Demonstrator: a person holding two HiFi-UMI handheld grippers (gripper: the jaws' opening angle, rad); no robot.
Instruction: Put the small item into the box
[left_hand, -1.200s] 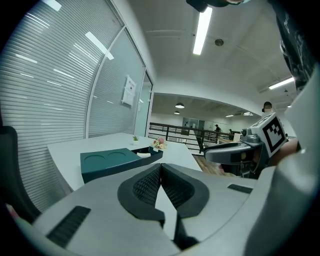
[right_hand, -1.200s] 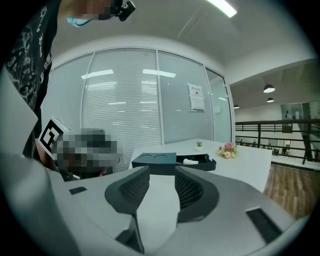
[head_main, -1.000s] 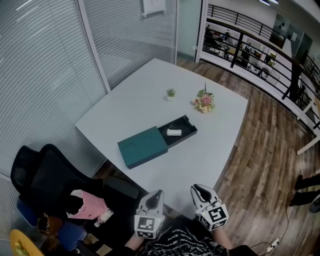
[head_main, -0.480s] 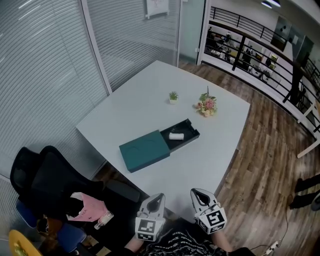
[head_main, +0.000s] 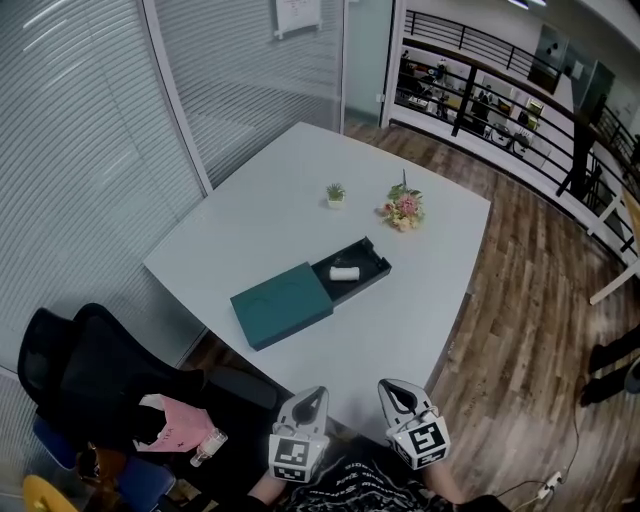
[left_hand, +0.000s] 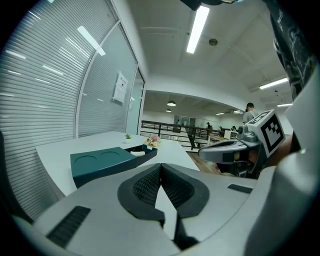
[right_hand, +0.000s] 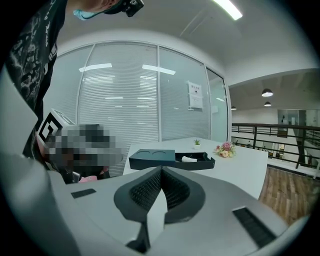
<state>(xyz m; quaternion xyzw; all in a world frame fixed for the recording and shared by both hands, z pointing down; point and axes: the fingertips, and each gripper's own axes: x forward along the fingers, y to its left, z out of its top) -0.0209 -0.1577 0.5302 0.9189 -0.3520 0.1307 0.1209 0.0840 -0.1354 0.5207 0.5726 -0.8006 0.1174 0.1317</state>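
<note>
A dark green box (head_main: 285, 303) lies in the middle of the white table (head_main: 250, 225), its black drawer (head_main: 372, 267) slid out to the right. A small white item (head_main: 345, 272) lies inside the drawer. It shows too in the right gripper view, as the white item (right_hand: 189, 159) in the box (right_hand: 152, 158). Both grippers hang below the table's near edge, far from the box. My left gripper (head_main: 309, 399) is shut with nothing in it, jaws touching (left_hand: 161, 167). My right gripper (head_main: 391, 389) is shut and empty as well (right_hand: 161, 171).
A small potted plant (head_main: 335, 193) and a pink flower bunch (head_main: 403, 209) stand at the table's far side. A black office chair (head_main: 95, 365) with a pink bag (head_main: 180, 423) sits at the near left. Wooden floor (head_main: 520, 300) and a railing lie to the right.
The head view has shifted slightly, so the table and box sit a little lower and left in the picture. Both grippers stay low near the person's body.
</note>
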